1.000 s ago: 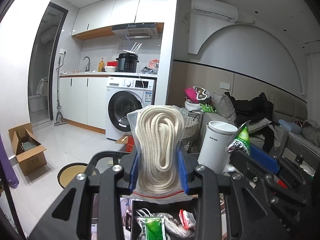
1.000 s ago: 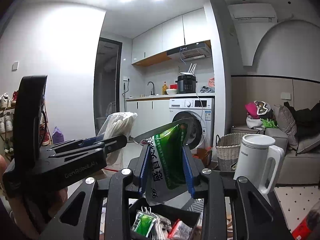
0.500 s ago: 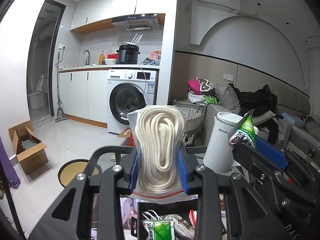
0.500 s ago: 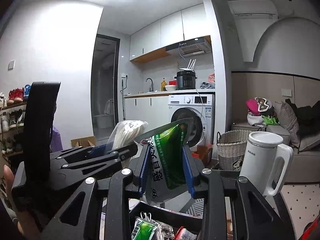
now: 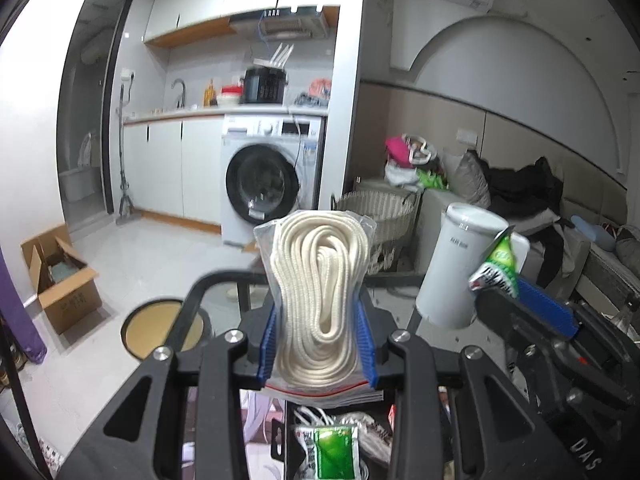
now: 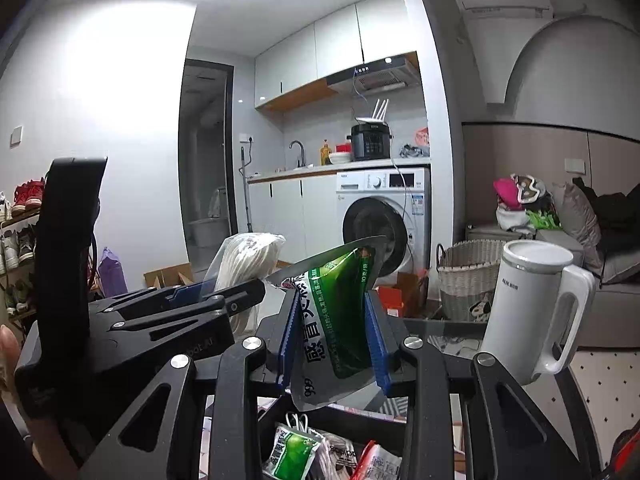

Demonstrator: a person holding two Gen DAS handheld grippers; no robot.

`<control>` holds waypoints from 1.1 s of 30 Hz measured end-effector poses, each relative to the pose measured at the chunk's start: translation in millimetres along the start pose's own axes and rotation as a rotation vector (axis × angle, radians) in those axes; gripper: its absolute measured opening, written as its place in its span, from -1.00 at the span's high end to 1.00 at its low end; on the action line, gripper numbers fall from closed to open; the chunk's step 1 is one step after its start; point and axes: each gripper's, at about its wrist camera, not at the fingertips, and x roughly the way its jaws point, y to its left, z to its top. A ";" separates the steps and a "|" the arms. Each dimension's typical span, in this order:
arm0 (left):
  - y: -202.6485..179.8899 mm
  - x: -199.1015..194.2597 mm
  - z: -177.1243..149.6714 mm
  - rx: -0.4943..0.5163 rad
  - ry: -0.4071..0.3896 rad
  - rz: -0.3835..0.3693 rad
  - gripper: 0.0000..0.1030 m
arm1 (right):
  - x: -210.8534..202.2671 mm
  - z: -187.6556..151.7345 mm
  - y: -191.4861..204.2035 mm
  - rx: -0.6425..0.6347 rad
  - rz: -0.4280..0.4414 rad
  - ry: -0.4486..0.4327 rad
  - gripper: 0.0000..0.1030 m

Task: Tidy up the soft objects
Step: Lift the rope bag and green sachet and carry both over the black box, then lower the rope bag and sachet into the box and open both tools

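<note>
My left gripper [image 5: 318, 340] is shut on a clear zip bag of coiled white rope [image 5: 319, 300], held upright in the air. My right gripper [image 6: 334, 340] is shut on a green and silver sachet [image 6: 336, 328], also held up. Each gripper shows in the other's view: the right one [image 5: 532, 312] with the sachet tip [image 5: 496, 264], the left one [image 6: 192, 300] with the rope bag [image 6: 248, 260]. Below both lies a black bin [image 6: 276, 416] holding a green sachet [image 6: 294, 454], a red and white packet [image 6: 376, 464] and other soft packets.
A white electric kettle [image 6: 536, 312] stands on the glass table [image 6: 452, 332] to the right. A wicker basket [image 6: 468, 276], a washing machine [image 6: 384, 220] and a sofa with clothes [image 5: 520, 200] lie behind. A cardboard box [image 5: 60, 276] and a round stool [image 5: 164, 332] are on the floor at left.
Both grippers have kept their hold and tilted slightly; the kettle and the bin below have shifted a little in view. The left gripper appears nearer in the right wrist view.
</note>
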 end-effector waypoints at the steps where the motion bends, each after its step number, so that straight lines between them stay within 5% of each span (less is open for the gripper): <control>1: 0.5 3.0 -1.7 -0.004 0.013 0.004 0.38 | 2.6 -0.4 -2.1 0.009 -0.004 0.012 0.40; 12: -4.4 54.4 -24.0 -0.011 0.272 0.006 0.38 | 44.9 -19.4 -29.1 0.119 -0.001 0.238 0.40; 21: -7.9 78.3 -42.8 -0.008 0.417 -0.002 0.38 | 76.8 -48.7 -45.2 0.209 0.036 0.433 0.40; 33: -14.9 104.1 -69.6 0.034 0.588 0.000 0.38 | 105.1 -91.6 -44.3 0.177 0.011 0.663 0.39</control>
